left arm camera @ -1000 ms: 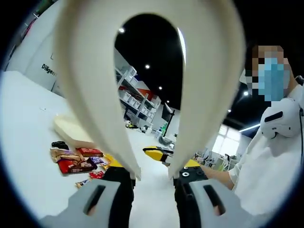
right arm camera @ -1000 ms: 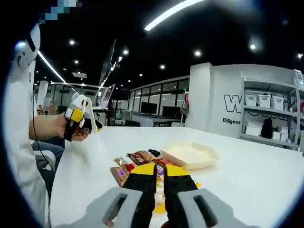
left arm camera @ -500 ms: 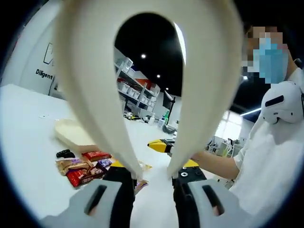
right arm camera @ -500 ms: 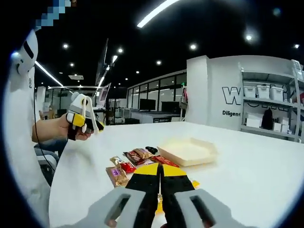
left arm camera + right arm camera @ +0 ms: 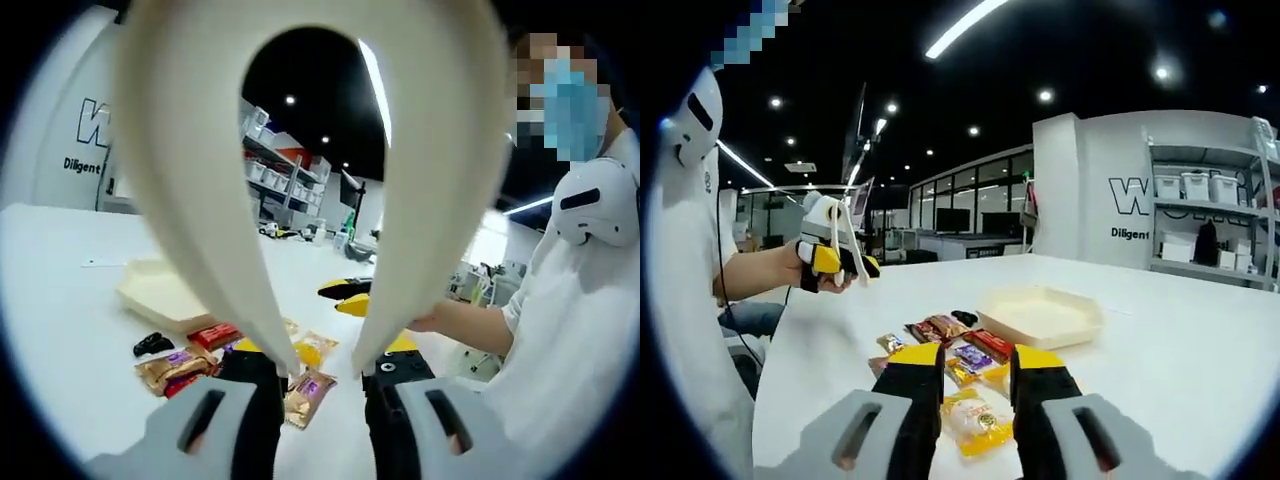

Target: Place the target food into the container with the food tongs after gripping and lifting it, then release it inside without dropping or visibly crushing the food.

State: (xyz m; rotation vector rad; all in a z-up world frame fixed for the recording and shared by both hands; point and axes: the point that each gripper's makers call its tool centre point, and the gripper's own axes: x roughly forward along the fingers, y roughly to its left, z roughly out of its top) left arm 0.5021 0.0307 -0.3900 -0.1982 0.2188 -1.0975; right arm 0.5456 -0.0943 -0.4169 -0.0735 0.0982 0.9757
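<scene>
Both right gripper [image 5: 975, 385] fingers are spread apart above a yellow snack packet [image 5: 976, 422]; left gripper [image 5: 322, 378] grasps cream tongs [image 5: 310, 160].

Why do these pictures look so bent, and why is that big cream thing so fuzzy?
Left gripper view: the cream tongs sit right against the fisheye lens, so they loom huge and soft-edged, while the snack packets beyond stay fairly sharp. Right gripper view: the lens curves the white table edge and the shelves; the ceiling strip light glares white against a dark ceiling.
</scene>
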